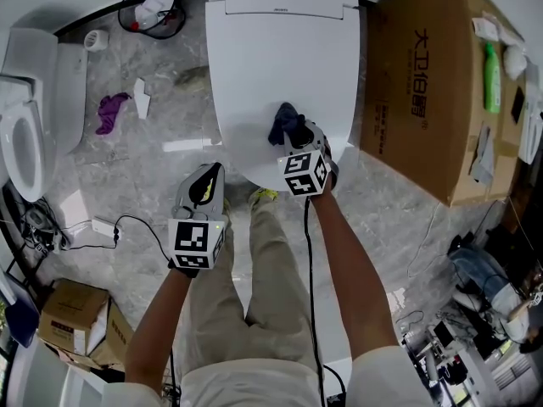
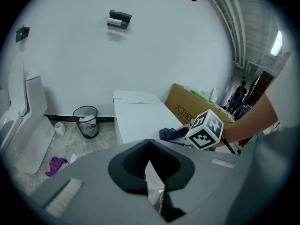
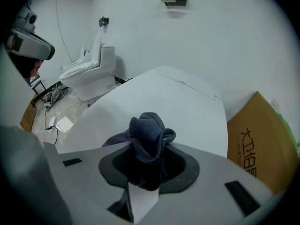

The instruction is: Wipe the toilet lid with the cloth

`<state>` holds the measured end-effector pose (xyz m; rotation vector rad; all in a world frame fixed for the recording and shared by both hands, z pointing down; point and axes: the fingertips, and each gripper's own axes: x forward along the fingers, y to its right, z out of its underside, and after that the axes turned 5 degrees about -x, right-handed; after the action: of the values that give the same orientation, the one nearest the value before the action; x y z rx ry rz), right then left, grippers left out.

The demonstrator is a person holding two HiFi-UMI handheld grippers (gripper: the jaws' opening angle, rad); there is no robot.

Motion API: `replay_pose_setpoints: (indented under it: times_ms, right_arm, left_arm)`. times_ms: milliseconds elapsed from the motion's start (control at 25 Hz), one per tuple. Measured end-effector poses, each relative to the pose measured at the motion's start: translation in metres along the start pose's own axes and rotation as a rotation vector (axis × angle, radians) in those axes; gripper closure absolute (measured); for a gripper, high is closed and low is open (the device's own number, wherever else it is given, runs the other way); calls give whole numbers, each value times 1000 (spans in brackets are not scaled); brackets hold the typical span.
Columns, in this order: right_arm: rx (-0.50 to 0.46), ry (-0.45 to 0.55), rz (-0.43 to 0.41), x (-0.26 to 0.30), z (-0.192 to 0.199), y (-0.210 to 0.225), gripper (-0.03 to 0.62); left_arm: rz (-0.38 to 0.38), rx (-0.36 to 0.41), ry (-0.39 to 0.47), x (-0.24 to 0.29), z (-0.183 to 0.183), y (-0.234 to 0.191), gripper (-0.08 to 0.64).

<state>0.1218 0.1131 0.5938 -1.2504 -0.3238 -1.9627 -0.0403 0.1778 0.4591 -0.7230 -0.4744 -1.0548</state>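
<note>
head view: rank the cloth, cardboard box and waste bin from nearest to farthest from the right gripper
1. cloth: clamped in the right gripper, on the toilet lid.
2. cardboard box: on the floor to the right of the lid.
3. waste bin: far back left, by the wall.

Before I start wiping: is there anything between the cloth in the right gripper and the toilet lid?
Nothing visible does. The right gripper holds the cloth just above the bare white toilet lid.
</note>
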Motion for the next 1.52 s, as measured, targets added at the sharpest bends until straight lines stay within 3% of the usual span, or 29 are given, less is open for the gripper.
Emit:
replay_pose_setpoints:
  times_ms: [1520]
  right_arm:
    - [42,-98,102,-27,83,75,483]
  left_arm:
    - [27,44,-27,5,5,19,560]
